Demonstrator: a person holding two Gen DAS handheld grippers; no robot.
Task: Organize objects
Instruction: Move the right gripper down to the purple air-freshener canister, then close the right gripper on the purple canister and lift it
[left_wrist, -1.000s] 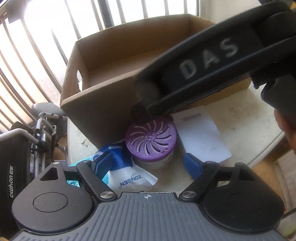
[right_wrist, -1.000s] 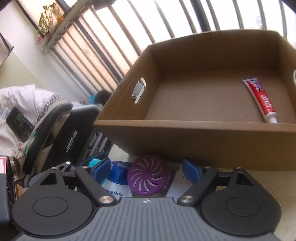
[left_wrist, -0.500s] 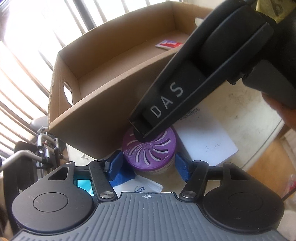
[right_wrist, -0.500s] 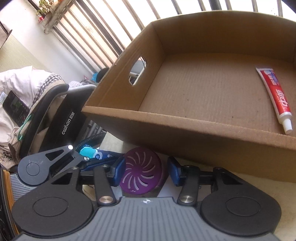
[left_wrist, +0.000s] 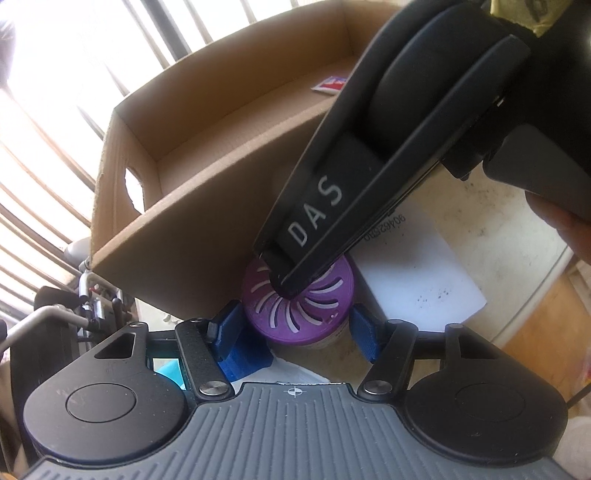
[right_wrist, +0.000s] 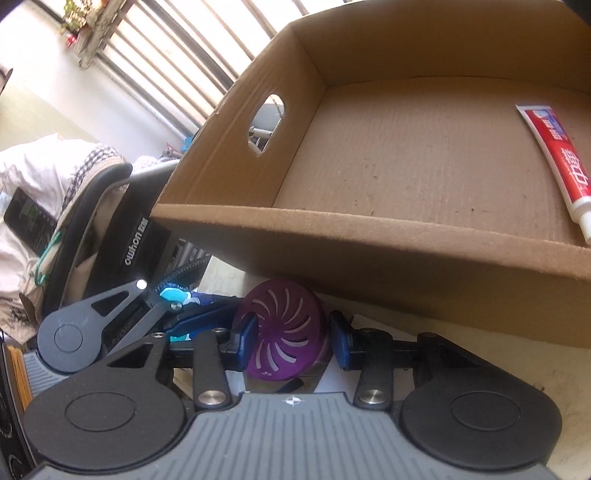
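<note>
Purple, round and slotted, the air-freshener lid (right_wrist: 284, 328) sits on the pale table (left_wrist: 498, 236) against a corrugated cardboard box (right_wrist: 406, 251). We have both grippers around it: left gripper (left_wrist: 295, 328) narrowed beside it, right gripper (right_wrist: 291, 339) just closing, blue pads flanking it; contact unclear.

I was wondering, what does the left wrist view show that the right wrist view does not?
Only the left wrist view shows the white card on the table and the right gripper's black body above the purple can. Only the right wrist view shows the whole toothpaste tube and the black chair. Both show the cardboard box and the can between blue fingers.
</note>
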